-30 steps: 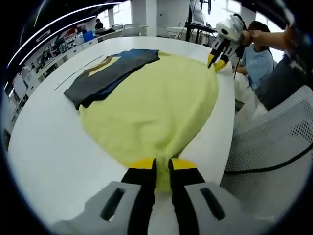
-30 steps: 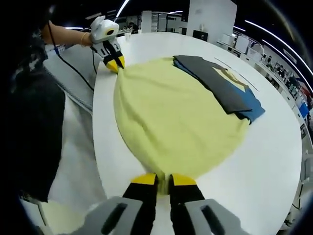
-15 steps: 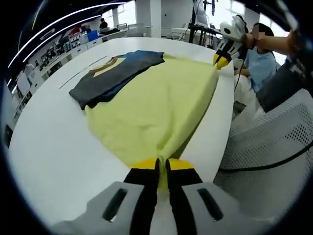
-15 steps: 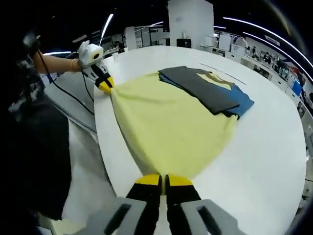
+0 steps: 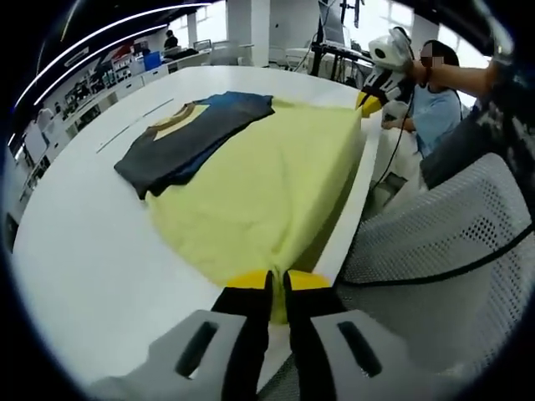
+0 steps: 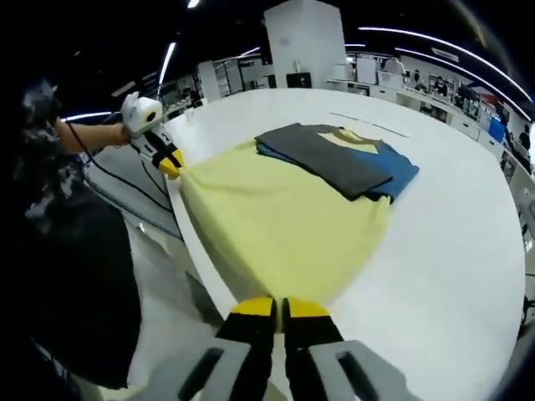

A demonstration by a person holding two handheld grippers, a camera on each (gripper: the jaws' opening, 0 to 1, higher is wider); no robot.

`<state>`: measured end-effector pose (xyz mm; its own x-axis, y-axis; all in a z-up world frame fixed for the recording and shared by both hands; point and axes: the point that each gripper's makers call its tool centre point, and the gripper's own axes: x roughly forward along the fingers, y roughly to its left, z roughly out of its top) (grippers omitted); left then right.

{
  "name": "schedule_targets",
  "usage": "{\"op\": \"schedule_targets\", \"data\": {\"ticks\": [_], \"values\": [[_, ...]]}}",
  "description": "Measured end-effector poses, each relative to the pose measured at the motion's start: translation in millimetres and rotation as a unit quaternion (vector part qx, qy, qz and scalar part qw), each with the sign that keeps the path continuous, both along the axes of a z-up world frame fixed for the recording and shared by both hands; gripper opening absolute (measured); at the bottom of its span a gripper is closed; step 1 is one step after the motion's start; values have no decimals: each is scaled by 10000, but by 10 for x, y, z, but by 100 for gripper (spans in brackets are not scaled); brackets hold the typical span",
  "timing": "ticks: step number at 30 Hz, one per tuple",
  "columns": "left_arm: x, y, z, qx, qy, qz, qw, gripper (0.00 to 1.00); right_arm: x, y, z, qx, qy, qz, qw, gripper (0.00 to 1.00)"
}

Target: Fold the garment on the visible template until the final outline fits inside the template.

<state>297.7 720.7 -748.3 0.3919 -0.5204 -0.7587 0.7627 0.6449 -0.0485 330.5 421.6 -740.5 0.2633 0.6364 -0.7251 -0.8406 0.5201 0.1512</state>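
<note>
A pale yellow garment (image 5: 267, 180) lies spread flat on the white table (image 5: 92, 242), stretched taut between both grippers. My left gripper (image 5: 277, 288) is shut on one corner of it at the table's near edge. My right gripper (image 6: 279, 312) is shut on the opposite corner; it also appears far off as the right gripper (image 5: 368, 100). The left gripper (image 6: 171, 164) comes into the right gripper view at the left. In the right gripper view the yellow garment (image 6: 276, 225) runs up to a folded pile.
A folded pile of dark grey (image 5: 180, 138) and blue (image 6: 393, 175) clothes lies on the garment's far edge. Thin template lines (image 5: 134, 125) mark the table beyond it. A white mesh chair (image 5: 443, 259) stands close to the table edge. A seated person (image 5: 439, 100) is behind.
Both grippers have pulled apart and back toward the table edge, so the yellow garment's near side is now straight and taut along the edge. The folded pile stays put.
</note>
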Motion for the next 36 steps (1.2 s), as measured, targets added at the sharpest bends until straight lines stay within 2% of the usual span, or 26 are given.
{"op": "schedule_targets", "data": {"ticks": [14,20,29,32,36], "values": [[-285,-44,79,13,144,-15,9999,3,-298,-20,22,-51,190,50,9998,0],[-443,-86,146,-35,242,-149,9996,3,-401,-34,65,-93,221,72,9997,0],[-609,-80,145,-133,404,-218,9989,3,-550,-44,108,-77,304,2,9995,0],[-607,-87,177,-118,381,-220,9990,3,-529,-52,133,-73,229,-44,9997,0],[-496,-63,281,-117,219,-153,9996,3,-343,-43,275,-31,-143,-236,9996,0]]}}
